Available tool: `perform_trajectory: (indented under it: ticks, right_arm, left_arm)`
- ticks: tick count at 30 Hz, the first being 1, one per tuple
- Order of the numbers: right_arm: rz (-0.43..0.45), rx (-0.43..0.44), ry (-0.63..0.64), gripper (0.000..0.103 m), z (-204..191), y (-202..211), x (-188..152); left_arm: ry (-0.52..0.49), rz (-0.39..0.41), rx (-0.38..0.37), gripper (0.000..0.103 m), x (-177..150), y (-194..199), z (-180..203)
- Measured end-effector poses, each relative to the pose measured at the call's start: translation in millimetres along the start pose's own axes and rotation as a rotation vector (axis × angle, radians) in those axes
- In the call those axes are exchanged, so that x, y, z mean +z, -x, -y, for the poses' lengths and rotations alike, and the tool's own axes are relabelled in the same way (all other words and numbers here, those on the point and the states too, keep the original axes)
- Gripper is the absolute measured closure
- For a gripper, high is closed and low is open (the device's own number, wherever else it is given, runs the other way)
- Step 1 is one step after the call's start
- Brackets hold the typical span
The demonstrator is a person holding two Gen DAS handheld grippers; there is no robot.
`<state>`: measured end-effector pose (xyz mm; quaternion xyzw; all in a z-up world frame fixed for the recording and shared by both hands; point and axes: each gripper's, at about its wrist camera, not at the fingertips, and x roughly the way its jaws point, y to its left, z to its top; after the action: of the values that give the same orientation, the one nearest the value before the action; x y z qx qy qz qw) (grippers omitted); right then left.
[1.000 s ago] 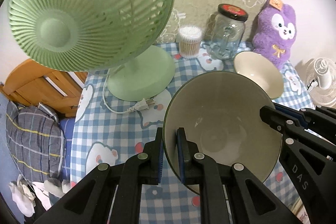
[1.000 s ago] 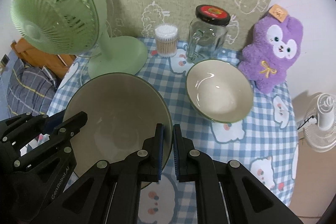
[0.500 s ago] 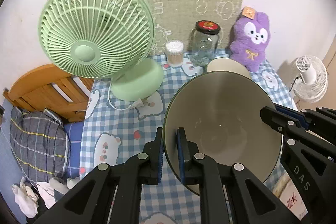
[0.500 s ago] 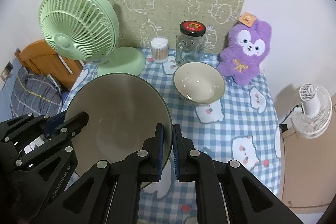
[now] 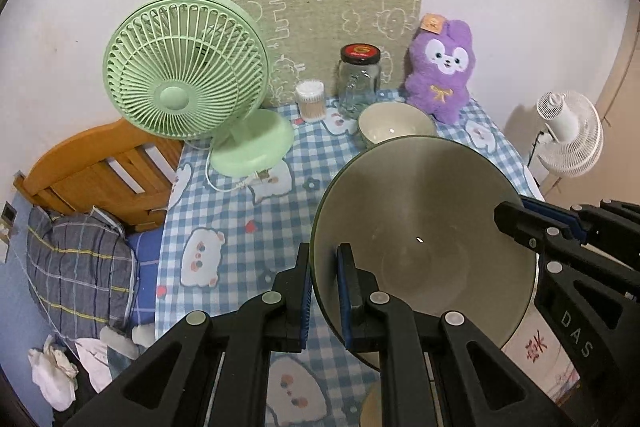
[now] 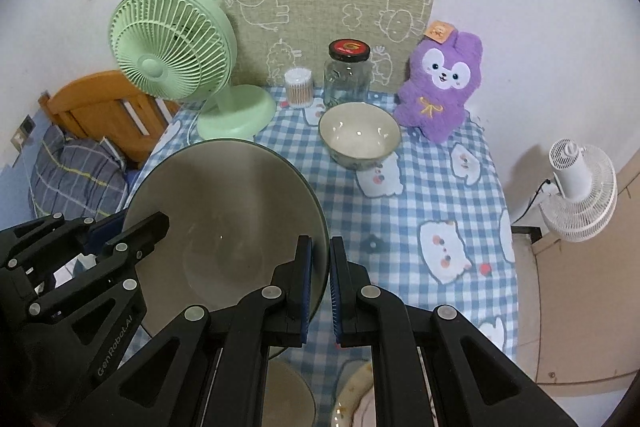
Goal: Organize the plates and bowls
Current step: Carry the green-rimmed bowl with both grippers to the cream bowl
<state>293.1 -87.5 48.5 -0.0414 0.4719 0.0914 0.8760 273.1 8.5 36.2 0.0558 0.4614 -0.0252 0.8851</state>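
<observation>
Between my two grips hangs the large bowl (image 5: 424, 227), lifted clear of the surface (image 6: 436, 195): the left hand-held gripper (image 5: 323, 291) is clamped on its left rim, the right hand-held gripper (image 6: 319, 283) on its right rim. Ahead of the right one, well apart, a small cream bowl (image 6: 359, 135) stands on the checked cloth. Beyond that bowl I see a glass jar (image 6: 347, 75) with a cotton-swab tub (image 6: 298, 87) beside it, and a purple plush rabbit (image 6: 440, 87) to the right. Ahead-left stands a green fan (image 5: 188, 67). Past the surface's left edge I see a wooden bed frame (image 5: 100, 167); a white fan (image 6: 580, 195) stands off to the right.
</observation>
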Motion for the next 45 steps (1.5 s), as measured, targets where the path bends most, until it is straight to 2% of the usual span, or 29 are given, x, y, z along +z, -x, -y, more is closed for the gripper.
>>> perform_trajectory:
  ticks: [18, 34, 45]
  right_arm:
    - [-0.051, 0.042, -0.006, 0.092, 7.3, -0.1, -77.0]
    - [-0.136, 0.066, 0.009, 0.092, 5.8, -22.7, -120.9]
    - [-0.180, 0.063, 0.020, 0.092, -0.4, -39.1, -139.6]
  left_arm:
    - [0.026, -0.047, -0.002, 0.095, -69.5, 9.4, 20.2]
    - [0.054, -0.132, -0.002, 0.095, -119.7, -8.2, 30.5]
    - [0.055, -0.165, 0.016, 0.094, -140.3, -21.1, 32.8]
